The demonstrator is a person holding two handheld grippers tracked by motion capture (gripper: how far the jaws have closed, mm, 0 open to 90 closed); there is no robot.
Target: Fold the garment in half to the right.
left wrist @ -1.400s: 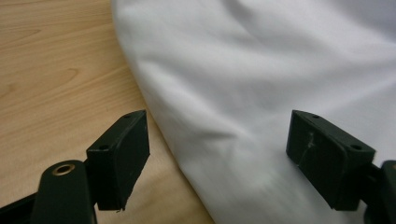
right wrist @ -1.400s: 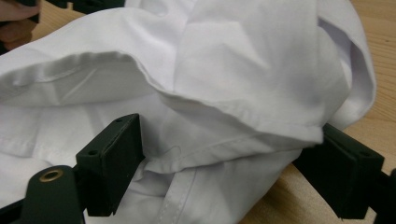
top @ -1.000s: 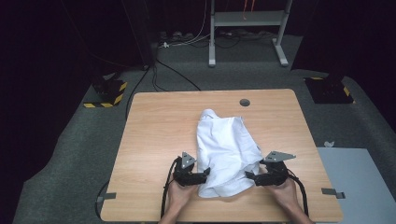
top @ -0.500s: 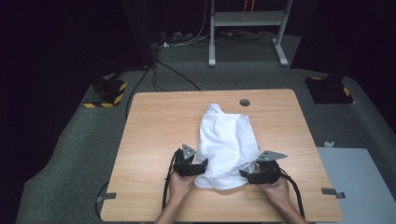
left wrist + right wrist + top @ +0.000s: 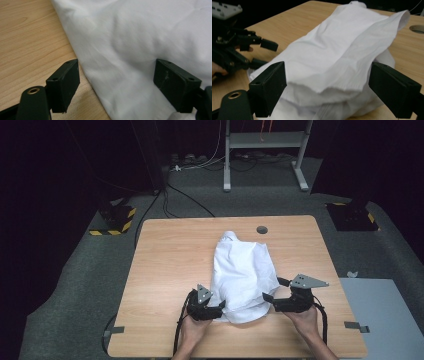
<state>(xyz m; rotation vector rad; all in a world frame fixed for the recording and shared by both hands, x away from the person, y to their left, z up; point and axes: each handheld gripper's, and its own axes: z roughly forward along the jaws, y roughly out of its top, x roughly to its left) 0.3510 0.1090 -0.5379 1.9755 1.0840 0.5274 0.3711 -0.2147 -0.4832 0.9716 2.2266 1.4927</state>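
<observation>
A crumpled white cloth (image 5: 242, 275) lies heaped on the wooden table (image 5: 170, 250), right of its middle. My left gripper (image 5: 221, 307) sits low at the cloth's near left corner. In the left gripper view it (image 5: 117, 85) stands open, with the cloth's edge (image 5: 130, 50) running between the jaws and nothing pinched. My right gripper (image 5: 273, 289) is raised a little at the cloth's near right side. In the right gripper view it (image 5: 327, 90) is open, its jaws spread wide around the folded layers of cloth (image 5: 342, 57), and the left gripper (image 5: 263, 53) shows across the heap.
A round cable hole (image 5: 261, 229) is in the table behind the cloth. A grey panel (image 5: 385, 315) lies on the floor to the right. Cables, a metal stand (image 5: 227, 170) and yellow-and-black striped bases (image 5: 117, 217) are on the floor beyond the table.
My right gripper has risen off the table and moved up along the cloth's right side. The cloth's near edge has bunched up away from the table's front. The left gripper has barely moved.
</observation>
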